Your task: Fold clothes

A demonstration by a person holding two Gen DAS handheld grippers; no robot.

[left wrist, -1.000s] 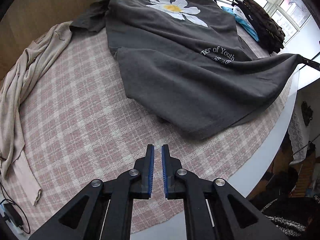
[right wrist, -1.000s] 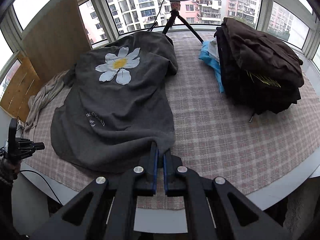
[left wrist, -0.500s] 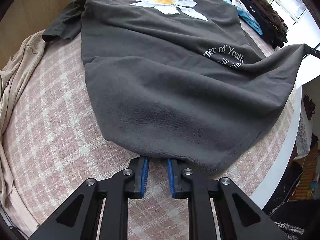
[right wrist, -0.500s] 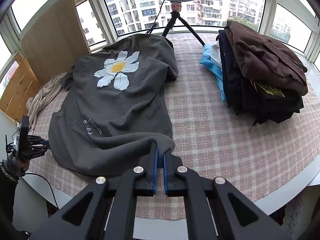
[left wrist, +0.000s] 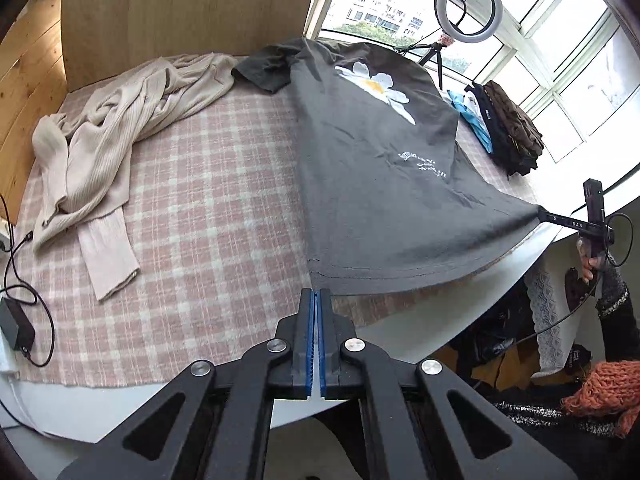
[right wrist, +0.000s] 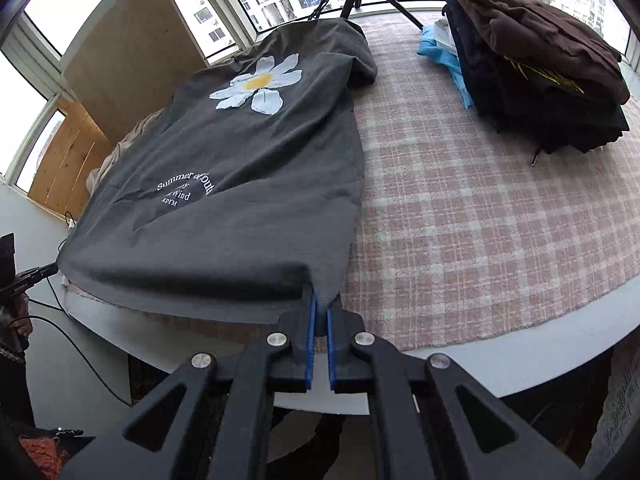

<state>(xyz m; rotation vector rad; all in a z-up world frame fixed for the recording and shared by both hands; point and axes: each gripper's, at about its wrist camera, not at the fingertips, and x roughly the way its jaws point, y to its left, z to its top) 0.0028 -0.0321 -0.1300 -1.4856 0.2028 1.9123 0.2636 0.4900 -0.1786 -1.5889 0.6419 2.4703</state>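
My left gripper (left wrist: 317, 300) clamped on the grey T-shirt (left wrist: 372, 168) hem corner, my right gripper (right wrist: 320, 312) pinching the opposite corner, hem stretched taut between them over the checked tablecloth (left wrist: 208, 216) edge

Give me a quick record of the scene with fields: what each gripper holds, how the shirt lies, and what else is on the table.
left gripper: shut on a hem corner of the grey T-shirt
right gripper: shut on the other hem corner
shirt: hem lifted and stretched between the grippers, upper part on the table, flower print up
table: pink checked cloth
other items: beige cardigan, crumpled; stack of dark clothes
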